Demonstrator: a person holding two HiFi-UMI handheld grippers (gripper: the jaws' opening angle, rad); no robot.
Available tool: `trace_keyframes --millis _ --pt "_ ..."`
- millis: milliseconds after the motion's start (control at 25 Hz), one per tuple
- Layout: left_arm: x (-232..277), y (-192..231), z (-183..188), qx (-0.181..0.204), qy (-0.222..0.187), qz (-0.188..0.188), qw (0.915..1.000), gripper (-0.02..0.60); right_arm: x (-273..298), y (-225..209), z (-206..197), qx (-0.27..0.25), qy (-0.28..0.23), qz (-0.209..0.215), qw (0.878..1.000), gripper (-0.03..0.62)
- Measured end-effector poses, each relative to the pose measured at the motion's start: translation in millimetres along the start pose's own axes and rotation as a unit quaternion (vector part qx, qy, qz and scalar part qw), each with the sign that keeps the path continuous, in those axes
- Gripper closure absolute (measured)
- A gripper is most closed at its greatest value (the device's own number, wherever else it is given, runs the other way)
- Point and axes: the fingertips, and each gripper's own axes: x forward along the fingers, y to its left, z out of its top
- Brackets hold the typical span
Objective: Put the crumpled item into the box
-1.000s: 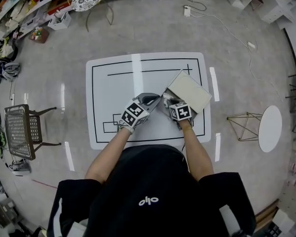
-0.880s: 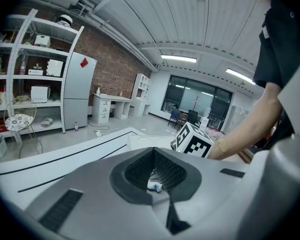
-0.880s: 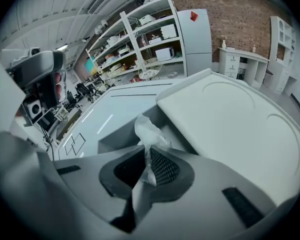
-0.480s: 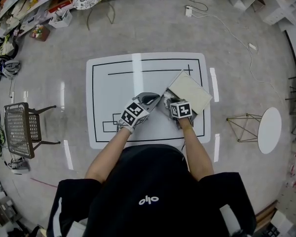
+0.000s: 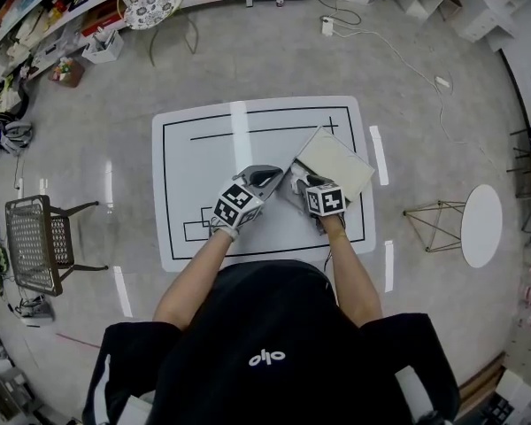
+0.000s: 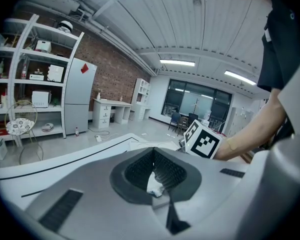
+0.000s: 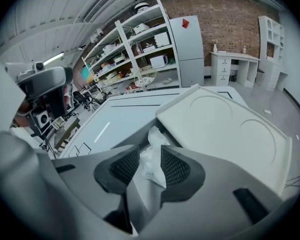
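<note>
A white box (image 5: 338,161) lies on the right of the white table (image 5: 195,149), its embossed lid (image 7: 225,134) raised and tilted. My right gripper (image 5: 303,182) is at the box's near left edge. A crumpled white tissue (image 7: 152,159) stands between its jaws, which are opening, and the pads (image 7: 177,166) hold no firm squeeze on it. My left gripper (image 5: 270,177) hovers just left of it over the table, also seen as a grey head (image 7: 42,84) in the right gripper view. Its jaws are shut, with a small white scrap (image 6: 155,184) pinched low between them.
A black rectangle is drawn around the tabletop (image 5: 248,131). On the floor stand a wire chair (image 5: 40,242) to the left and a round white side table (image 5: 482,227) to the right. A cable (image 5: 398,47) runs behind the table. Shelves (image 5: 35,16) line the far left.
Both grippers stay where they were beside the box. Only the head view has shifted slightly.
</note>
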Motion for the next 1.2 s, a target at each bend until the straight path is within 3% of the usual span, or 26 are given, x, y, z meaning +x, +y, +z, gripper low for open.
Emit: trace_keyframes --millis 480,920,1200 --pt "-20 -19 34 -0.007 -0.052 0.01 0.9986 0.574 -102 22 58 -0.006 -0.143 -0.056 0.988 0.477" --pt "-40 -42 84 0.022 -0.095 0.009 0.9952 0.574 -210 43 89 -0.008 -0.26 -0.112 0.959 0.58" --pt "-51 -47 100 0.024 -0.106 0.009 0.9941 0.574 -253 50 88 -0.014 -0.297 -0.15 0.943 0.585"
